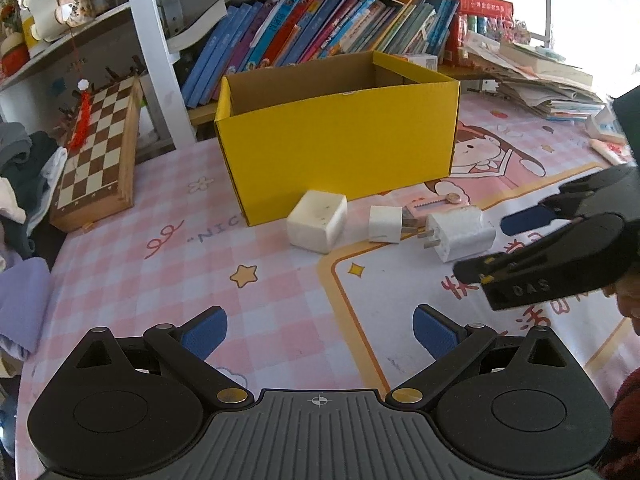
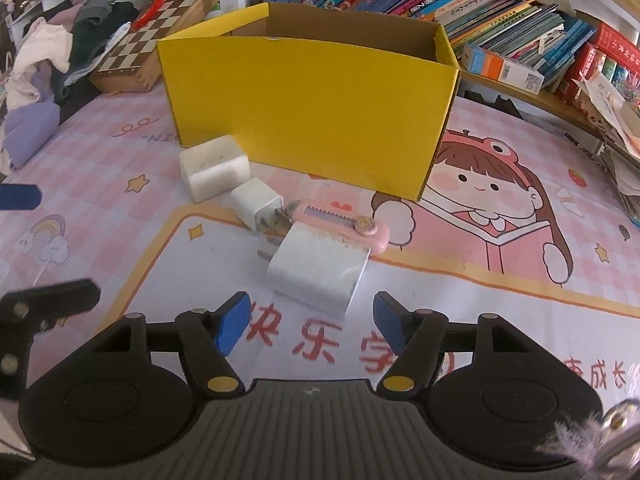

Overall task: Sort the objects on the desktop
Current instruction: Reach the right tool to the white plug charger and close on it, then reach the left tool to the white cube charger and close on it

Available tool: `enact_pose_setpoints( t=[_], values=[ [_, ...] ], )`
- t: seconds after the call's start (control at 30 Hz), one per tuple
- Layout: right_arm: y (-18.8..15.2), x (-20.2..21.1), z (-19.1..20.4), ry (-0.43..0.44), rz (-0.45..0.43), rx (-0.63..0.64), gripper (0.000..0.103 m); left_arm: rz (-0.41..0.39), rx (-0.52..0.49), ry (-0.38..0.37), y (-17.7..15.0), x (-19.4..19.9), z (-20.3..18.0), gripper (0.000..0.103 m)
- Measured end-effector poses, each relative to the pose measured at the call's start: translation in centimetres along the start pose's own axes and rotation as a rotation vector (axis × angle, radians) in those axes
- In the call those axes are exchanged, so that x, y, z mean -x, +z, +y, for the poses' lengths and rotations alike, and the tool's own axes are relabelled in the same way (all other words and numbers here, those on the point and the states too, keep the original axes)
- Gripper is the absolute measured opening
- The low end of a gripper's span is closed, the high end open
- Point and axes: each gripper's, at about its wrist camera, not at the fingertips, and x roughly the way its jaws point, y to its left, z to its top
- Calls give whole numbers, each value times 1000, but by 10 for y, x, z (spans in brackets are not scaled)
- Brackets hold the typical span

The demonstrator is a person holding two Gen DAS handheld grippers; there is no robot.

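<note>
White charger lies just ahead of the right gripper, prongs pointing left, jaws apart and empty; the left gripper, also apart, hangs farther off.

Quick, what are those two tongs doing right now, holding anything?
Left tongs: open, holding nothing.
Right tongs: open, empty, just short of the large white plastic plug charger.

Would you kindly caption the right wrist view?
Open right tongs approach a white charger before a yellow box.
</note>
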Motion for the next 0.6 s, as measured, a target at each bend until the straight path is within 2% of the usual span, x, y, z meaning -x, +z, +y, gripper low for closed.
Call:
enact_pose_setpoints(
  t=[0.23,0.4,0.6],
  values=[
    [9,-15,-6,2,15,-31,64,10,-22,7,5,-5,-2,101],
    [11,-20,-11,24,23,-49,53,20,-17,8,8,-10,-1,101],
    [11,-18,-18,44,25,-50,53,25,-18,-4,12,-19,-5,101]
  ],
)
